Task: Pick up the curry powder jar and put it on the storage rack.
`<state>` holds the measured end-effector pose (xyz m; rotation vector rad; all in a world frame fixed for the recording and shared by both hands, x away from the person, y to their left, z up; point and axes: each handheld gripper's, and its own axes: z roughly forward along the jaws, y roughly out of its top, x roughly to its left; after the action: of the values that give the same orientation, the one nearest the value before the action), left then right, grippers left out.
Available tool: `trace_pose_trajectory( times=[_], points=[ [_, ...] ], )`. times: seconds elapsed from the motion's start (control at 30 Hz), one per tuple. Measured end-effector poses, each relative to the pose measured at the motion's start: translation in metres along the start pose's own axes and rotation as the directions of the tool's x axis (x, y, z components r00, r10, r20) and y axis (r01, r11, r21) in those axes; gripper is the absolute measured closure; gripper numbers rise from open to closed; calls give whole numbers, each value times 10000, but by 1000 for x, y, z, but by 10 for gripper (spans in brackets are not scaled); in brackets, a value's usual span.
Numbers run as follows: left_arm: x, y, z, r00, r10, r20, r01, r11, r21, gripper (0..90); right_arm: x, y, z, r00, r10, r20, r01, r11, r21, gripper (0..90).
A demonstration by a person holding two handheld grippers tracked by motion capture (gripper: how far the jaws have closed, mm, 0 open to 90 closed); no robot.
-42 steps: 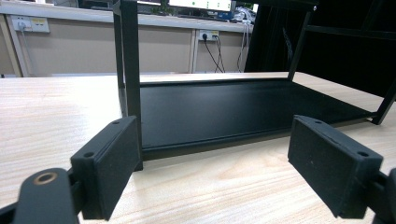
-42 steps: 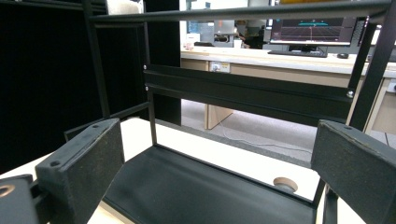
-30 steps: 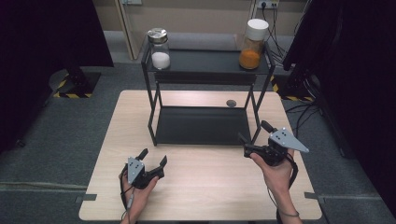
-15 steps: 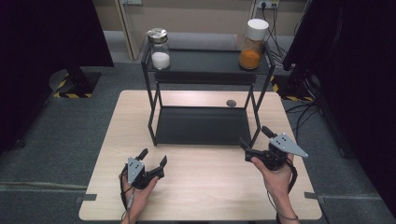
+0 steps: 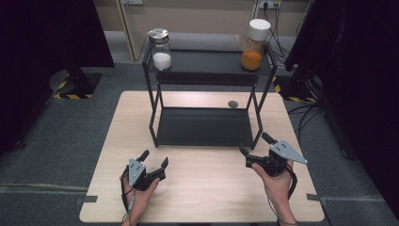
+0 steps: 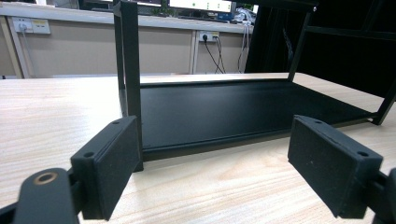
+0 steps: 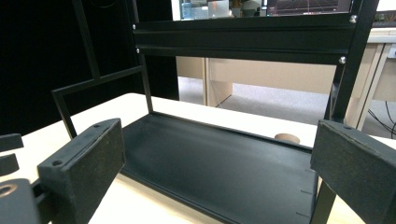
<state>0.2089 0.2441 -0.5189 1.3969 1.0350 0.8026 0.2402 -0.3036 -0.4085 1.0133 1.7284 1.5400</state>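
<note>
Holding at the start: left gripper [image 5: 154, 165] and right gripper [image 5: 254, 149] sit on the table [image 5: 207, 197], jaws wide apart, empty. Nearest thing is the black rack [image 5: 204, 127], just ahead of both; nothing is handled yet. White-powder jar [image 5: 160, 49] and orange-powder jar [image 5: 254, 38] stand on its top shelf.

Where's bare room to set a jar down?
Lower shelf is bare; so is the top shelf between the white jar and orange jar. Table between left gripper and right gripper is free too.

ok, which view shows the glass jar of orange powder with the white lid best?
The high view: the glass jar of orange powder stands in full on the black metal shelf rack's top-right corner. The gripper views catch the rack's lower tray and posts, not the jar.
</note>
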Motion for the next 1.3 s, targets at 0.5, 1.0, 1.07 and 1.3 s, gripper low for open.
trace_pose_trajectory(
  times=[0.5, 1.0, 1.07, 1.3],
  points=[
    [0, 0, 0, 10000, 6, 1, -6, 10000, 4, 162, -2, -17, -2, 9997, 225, 47, -226, 9991, 361, 34],
    [0, 0, 0, 10000, 9, 13, -9, 10000, -4, 162, -3, -36, -4, 9989, 453, 86, -458, 9961, 760, 35],
    [0, 0, 0, 10000, 9, 14, -9, 10000, -5, 162, -3, -38, -3, 9989, 462, 89, -468, 9954, 833, 34],
    [0, 0, 0, 10000, 4, 19, -4, 10000, -6, 162, -4, -44, -3, 9986, 520, 139, -531, 9935, 1011, 34]
  ],
)
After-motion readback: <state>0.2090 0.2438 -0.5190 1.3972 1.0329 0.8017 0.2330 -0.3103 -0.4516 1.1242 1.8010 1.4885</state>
